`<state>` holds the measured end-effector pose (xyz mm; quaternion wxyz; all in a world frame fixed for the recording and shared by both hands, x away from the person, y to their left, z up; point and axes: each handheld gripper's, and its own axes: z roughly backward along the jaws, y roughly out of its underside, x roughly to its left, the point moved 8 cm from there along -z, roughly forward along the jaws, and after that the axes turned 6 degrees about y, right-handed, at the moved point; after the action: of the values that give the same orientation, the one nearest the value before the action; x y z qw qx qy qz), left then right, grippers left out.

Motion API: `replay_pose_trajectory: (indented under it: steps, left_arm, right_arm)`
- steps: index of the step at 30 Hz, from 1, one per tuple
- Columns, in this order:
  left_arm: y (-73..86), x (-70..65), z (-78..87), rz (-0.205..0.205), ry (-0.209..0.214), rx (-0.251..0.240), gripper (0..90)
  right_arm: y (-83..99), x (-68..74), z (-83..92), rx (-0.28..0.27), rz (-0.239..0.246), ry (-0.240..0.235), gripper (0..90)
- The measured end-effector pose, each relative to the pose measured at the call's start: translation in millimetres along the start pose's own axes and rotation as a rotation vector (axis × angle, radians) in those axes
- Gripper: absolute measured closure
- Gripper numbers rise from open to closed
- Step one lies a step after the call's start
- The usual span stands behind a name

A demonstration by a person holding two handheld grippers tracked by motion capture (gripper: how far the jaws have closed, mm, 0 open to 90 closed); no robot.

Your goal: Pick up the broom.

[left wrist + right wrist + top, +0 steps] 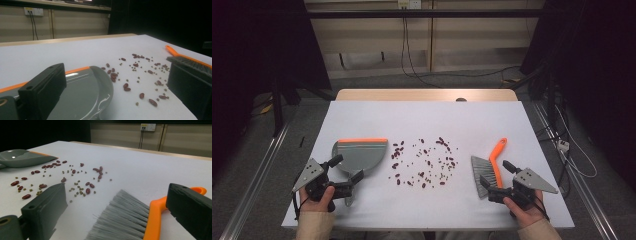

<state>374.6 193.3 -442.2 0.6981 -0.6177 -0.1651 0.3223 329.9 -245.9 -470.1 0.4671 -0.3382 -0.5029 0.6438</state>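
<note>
Dustpan (360,155) handle between my left gripper (346,176) jaws, open, not pressing. Brush (490,167) between my right gripper (496,186) jaws, open, no clamp. Beans (424,162) scattered ahead of both.

A beige panelled wall (472,45) with sockets (409,4) stands behind dim grey floor (452,80).

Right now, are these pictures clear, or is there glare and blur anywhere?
High view: even light on the white table, dark room corners, the beans small but sharp. Left gripper view: a bright glare streak on the grey dustpan, the near black fingers soft. Right gripper view: the brush bristles crisp, the far wall hazy.
</note>
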Motion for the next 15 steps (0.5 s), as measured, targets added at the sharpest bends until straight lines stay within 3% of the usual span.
replay_pose_trajectory:
  steps: [12, 15]
  left_arm:
    - [-1.8, 0.2, 0.2, 0.007, 0.005, -0.012, 2.0]
    - [-1.3, -0.7, -0.6, 0.007, 0.01, -0.008, 2.0]
  right_arm:
    - [-2.6, -8.6, -5.6, 0.019, 0.003, 0.047, 2.5]
    - [-4.0, -15.7, -10.8, 0.056, 0.014, 0.088, 2.7]
